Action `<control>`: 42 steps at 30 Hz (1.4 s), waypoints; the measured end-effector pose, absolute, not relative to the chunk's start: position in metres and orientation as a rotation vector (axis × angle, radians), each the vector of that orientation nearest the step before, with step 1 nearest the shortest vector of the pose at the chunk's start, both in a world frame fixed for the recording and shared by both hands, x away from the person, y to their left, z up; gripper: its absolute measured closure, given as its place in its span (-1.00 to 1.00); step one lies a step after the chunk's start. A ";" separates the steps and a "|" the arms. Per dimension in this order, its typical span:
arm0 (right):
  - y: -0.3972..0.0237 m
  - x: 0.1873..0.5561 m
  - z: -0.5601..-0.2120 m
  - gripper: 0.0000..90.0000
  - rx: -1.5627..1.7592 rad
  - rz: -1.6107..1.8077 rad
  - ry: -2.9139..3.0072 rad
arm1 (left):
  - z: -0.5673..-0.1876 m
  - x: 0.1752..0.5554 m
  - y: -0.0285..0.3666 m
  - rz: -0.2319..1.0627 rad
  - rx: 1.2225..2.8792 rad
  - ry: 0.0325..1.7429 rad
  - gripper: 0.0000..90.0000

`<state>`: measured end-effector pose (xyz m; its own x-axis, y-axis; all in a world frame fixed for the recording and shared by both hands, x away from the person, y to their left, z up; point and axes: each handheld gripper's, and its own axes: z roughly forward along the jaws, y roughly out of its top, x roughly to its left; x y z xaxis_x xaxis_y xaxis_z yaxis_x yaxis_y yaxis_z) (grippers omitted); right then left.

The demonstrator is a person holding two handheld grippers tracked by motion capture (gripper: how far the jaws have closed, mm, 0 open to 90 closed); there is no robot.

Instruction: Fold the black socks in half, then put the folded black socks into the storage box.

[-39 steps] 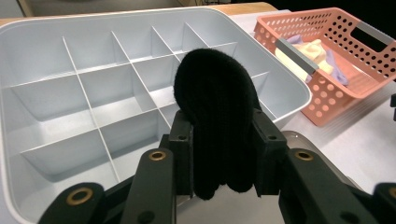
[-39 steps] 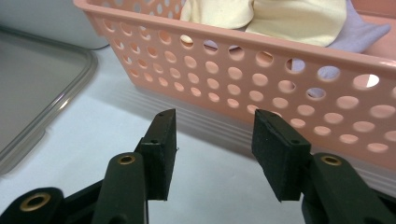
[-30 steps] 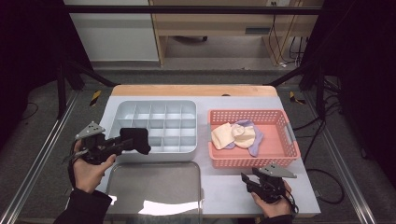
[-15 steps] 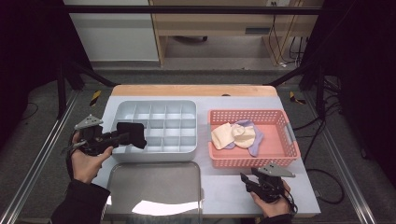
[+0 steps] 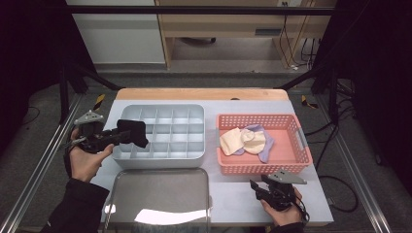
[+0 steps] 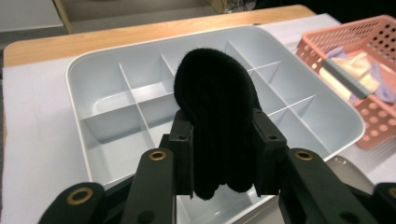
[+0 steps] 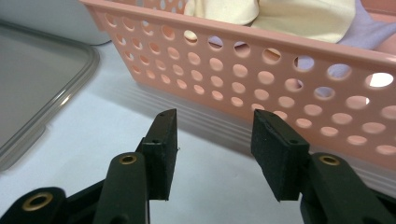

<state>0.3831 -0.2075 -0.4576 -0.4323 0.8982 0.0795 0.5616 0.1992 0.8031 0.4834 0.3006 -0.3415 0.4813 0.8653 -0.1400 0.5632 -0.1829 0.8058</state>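
Sock [image 6: 217,116] sits clamped between left gripper [image 6: 223,140] fingers [image 6: 183,142], over organizer tray [image 6: 93,70]

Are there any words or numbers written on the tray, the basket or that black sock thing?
No words, numbers or labels can be read anywhere.
Grey divided tray: plain, no writing.
Pink basket: holes only, no label.
Black sock in the left claw: no tag showing.
Cream and purple cloths in the basket: no print visible.
Lid in front of the tray: bare, just glare.
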 end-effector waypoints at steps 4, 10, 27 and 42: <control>-0.207 0.383 -0.458 0.16 1.360 1.115 2.076 | -0.351 0.489 0.302 0.428 1.899 1.217 0.46; -0.207 0.384 -0.458 0.16 1.366 1.115 2.076 | -0.361 0.491 0.308 0.404 1.925 1.255 0.46; -0.205 0.386 -0.459 0.18 1.374 1.114 2.088 | -0.378 0.497 0.299 0.357 2.018 1.278 0.47; -0.205 0.386 -0.459 0.18 1.366 1.110 2.093 | -0.386 0.496 0.287 0.325 2.116 1.270 0.48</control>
